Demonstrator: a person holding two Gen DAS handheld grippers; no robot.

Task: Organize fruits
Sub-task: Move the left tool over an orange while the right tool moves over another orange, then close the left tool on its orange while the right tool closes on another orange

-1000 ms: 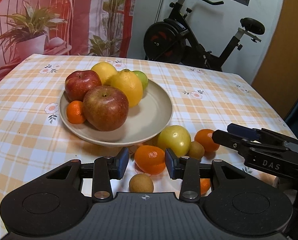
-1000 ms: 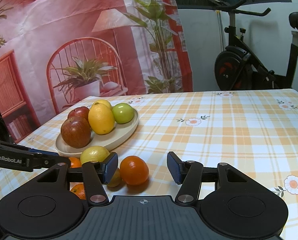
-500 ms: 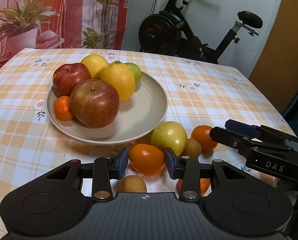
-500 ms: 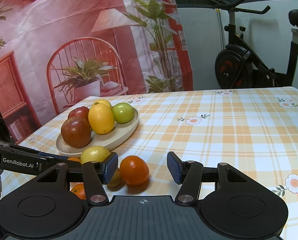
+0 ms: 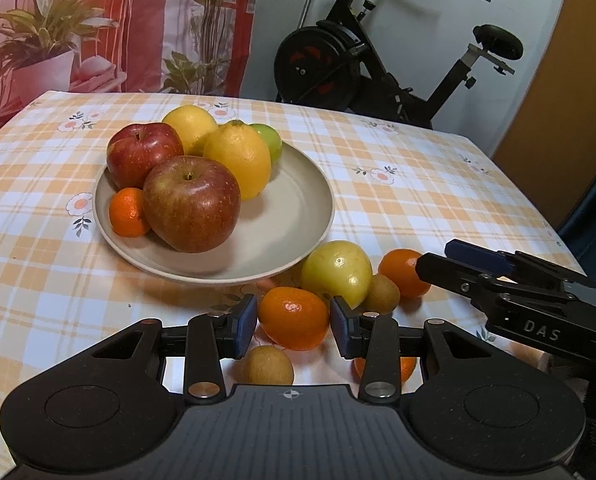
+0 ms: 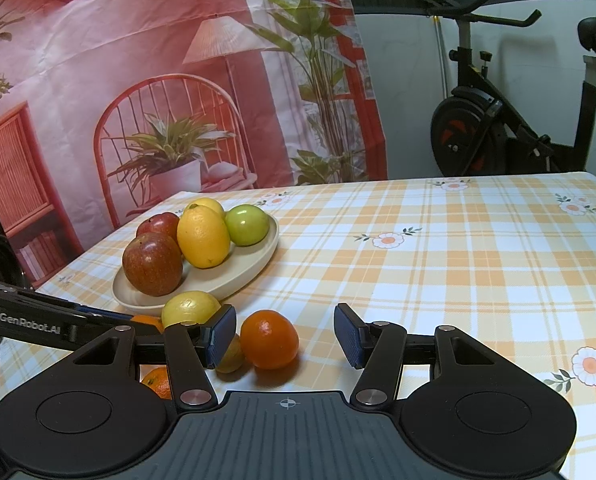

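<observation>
The left gripper (image 5: 293,323) grips a mandarin (image 5: 293,322) just beside the plate (image 5: 298,216). The right gripper (image 6: 284,334) stands open, empty, near another mandarin (image 6: 269,345).

The right gripper (image 6: 284,334) hangs with its blue-padded jaws apart over a checked orange-and-white tablecloth (image 6: 438,264). A round orange tangerine (image 6: 269,345) lies between them, touching neither pad. Behind, a beige ceramic plate (image 6: 258,262) holds apples, lemons and a green fruit.
</observation>
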